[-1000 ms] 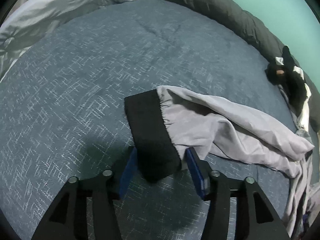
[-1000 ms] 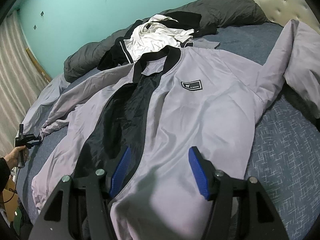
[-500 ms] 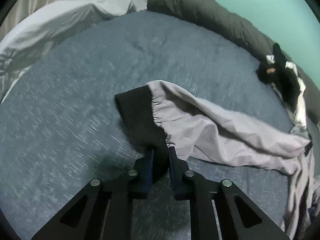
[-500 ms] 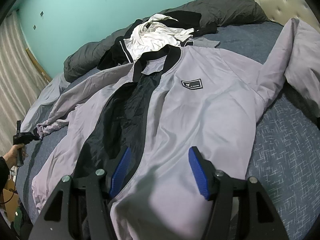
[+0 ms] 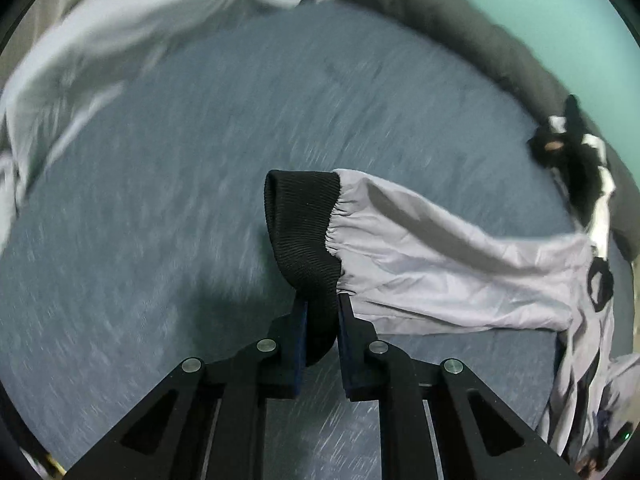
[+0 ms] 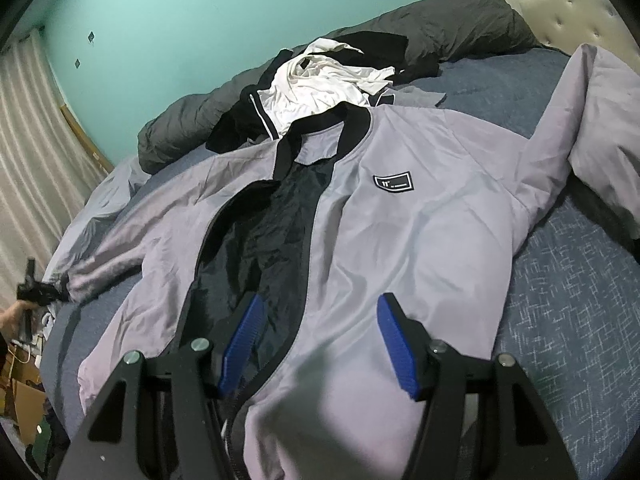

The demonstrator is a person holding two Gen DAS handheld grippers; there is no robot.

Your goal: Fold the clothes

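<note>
Left gripper [image 5: 319, 312] is clamped on the black cuff [image 5: 304, 224] of the jacket's sleeve [image 5: 452, 268], holding it up off the bed [image 5: 168, 208]. Right gripper [image 6: 318, 344] hangs over the near hem with its blue pads [image 6: 394, 346] spread wide, gripping nothing.

Bed's the biggest thing here, blue-grey patterned cover, with a dark grey duvet [image 6: 440, 28] bunched along the far edge against the teal wall [image 6: 200, 12]. The jacket [image 6: 400, 248] is light grey, lying face up across the middle of the bed, front open so the black lining [image 6: 260, 240] shows left of centre. Its other sleeve runs off to the far right, toward the headboard [image 6: 560, 4]. A pile of white and black clothes [image 6: 320, 84] sits just past the collar [image 6: 352, 120], touching it. There's a small black chest patch [image 6: 393, 182] right of the zip. In the right wrist view, a hand [image 6: 14, 318] shows at the far left, beside the curtain [image 6: 32, 152]. The left wrist view is pretty motion-blurred.
</note>
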